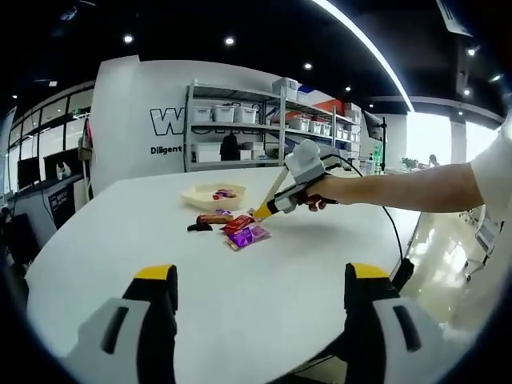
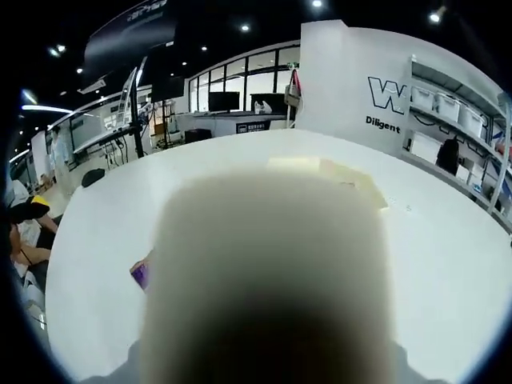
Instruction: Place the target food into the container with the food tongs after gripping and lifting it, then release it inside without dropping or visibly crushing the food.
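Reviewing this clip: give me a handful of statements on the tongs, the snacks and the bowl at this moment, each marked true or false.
1. The right gripper holds beige food tongs aimed down at the snacks. True.
2. The purple packet lies inside the bowl. False: it lies on the white table, nearer the camera than the bowl.
3. The bowl already has something in it. True: a small wrapped item shows inside.
4. The left gripper grips a red packet. False: its jaws stand apart with nothing between them.
5. A dark item lies on the table left of the red packet. True.
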Demonstrator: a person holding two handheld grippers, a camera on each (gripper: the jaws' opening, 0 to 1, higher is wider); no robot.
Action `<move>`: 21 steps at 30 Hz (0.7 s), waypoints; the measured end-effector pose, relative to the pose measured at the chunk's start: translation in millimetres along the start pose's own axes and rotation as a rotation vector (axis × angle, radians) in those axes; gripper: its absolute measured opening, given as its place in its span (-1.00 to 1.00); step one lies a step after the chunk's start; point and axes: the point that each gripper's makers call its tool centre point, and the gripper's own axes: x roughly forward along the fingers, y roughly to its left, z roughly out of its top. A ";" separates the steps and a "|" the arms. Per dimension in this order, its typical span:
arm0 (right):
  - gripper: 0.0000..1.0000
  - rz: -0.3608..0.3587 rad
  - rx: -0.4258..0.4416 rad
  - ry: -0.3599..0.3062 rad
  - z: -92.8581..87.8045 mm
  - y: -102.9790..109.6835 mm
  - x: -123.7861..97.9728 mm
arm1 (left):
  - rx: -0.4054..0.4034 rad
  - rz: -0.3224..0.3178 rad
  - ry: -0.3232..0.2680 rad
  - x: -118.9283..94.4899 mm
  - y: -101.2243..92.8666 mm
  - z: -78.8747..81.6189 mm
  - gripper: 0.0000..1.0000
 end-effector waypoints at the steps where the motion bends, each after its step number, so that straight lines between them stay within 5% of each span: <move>1: -0.65 0.000 -0.009 0.000 -0.3 0.8 -0.5 | -0.001 0.000 0.000 -0.1 0.3 -0.1 0.70; 21: -0.73 -0.016 0.038 -0.034 5.8 -16.4 -24.7 | -0.009 -0.013 0.009 8.2 -1.8 -4.2 0.68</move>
